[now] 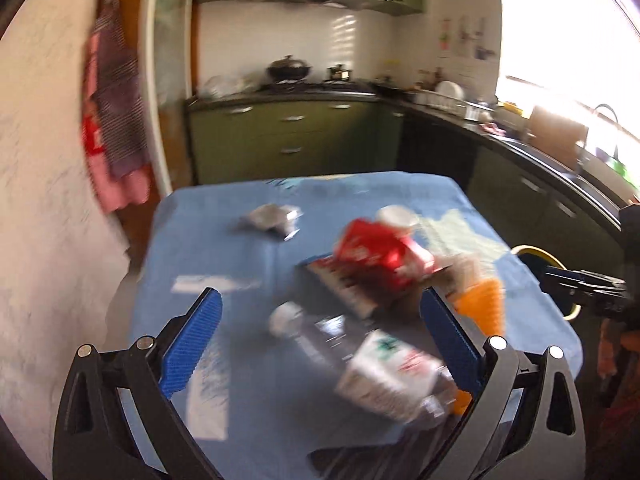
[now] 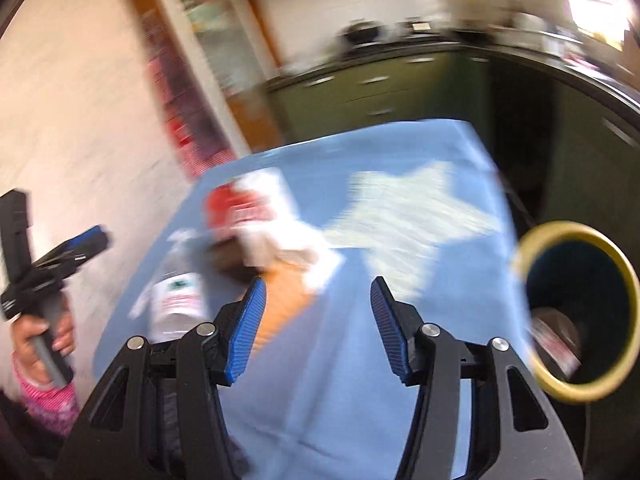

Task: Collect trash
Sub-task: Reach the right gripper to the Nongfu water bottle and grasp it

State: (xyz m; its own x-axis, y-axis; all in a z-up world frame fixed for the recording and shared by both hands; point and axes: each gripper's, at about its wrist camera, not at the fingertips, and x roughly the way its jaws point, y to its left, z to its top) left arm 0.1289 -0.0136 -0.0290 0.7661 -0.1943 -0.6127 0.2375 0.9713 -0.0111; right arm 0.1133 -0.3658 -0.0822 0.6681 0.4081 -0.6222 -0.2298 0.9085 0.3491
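Both claws gape, gripping nothing: left claw (image 1: 320,332) hovers over the clear bottle (image 1: 360,364) on the blue tabletop (image 1: 240,248); right claw (image 2: 318,320) just beside the orange cone (image 2: 286,296). Only the right view shows inside the yellow-rimmed bin (image 2: 576,312).

Matt blue tablecloth (image 1: 248,264); clear glossy plastic bottle (image 1: 320,336)
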